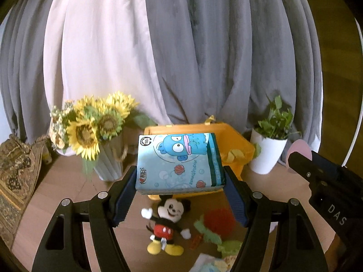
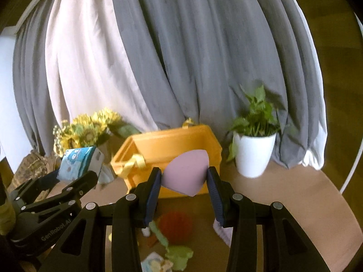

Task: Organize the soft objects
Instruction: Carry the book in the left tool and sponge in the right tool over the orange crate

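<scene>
Orange plastic storage bin (image 2: 168,151) awaits both loads: the left claw (image 1: 180,181) grips a blue cartoon-printed tissue pack (image 1: 179,161), the right claw (image 2: 185,179) a pink foam sponge (image 2: 186,172), while a Mickey plush doll (image 1: 168,222) and red fuzzy ball (image 2: 175,229) lie unsorted on the bench (image 2: 283,185).

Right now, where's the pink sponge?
The pink sponge is clamped in the right gripper, held up in front of the yellow bin, with the white plant pot to its right.
</scene>
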The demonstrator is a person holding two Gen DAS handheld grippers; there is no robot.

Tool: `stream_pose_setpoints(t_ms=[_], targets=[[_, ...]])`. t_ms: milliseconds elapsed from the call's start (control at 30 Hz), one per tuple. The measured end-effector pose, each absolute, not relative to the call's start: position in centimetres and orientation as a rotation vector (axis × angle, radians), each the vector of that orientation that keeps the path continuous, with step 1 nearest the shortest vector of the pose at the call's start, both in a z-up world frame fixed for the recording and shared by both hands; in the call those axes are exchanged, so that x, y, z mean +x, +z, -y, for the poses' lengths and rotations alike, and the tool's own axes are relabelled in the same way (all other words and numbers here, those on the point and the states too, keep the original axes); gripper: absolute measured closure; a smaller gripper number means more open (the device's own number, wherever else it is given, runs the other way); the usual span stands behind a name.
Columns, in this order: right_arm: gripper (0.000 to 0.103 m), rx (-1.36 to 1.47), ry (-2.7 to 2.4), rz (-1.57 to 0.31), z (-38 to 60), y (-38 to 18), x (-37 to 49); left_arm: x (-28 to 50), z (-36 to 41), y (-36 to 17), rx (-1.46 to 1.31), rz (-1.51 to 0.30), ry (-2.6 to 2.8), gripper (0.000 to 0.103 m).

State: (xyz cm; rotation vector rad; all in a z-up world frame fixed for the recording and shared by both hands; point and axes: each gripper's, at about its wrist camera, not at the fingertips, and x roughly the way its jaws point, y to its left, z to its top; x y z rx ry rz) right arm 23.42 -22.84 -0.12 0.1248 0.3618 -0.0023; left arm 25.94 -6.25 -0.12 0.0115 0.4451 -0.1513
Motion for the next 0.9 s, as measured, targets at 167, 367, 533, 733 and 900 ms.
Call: stream_pose_setpoints(t_ms=[167, 367, 533, 733, 900], targets=[[0.061, 0.13, 0.008, -0.323, 23.1, 1.1, 24.9, 27.5, 6.4, 0.8, 0.01, -0.425, -0.144, 0.031], [0.061, 0.128, 0.02, -0.294, 23.3, 1.9, 27.0, 29.3, 6.7, 1.4, 0.019, -0.405, -0.133, 0.031], [0.061, 0.13, 0.028, -0.287, 23.3, 2.1, 28.9, 31.3, 6.7, 1.9, 0.022, -0.395, -0.122, 0.031], [0.061, 0.124, 0.043, -0.296, 23.2, 2.3, 31.9, 33.9, 6.6, 2.0, 0.023, -0.396, -0.111, 0.031], [0.061, 0.119, 0.05, -0.305, 23.0, 2.3, 34.5, 36.5, 6.6, 1.6, 0.023, -0.412, -0.112, 0.031]])
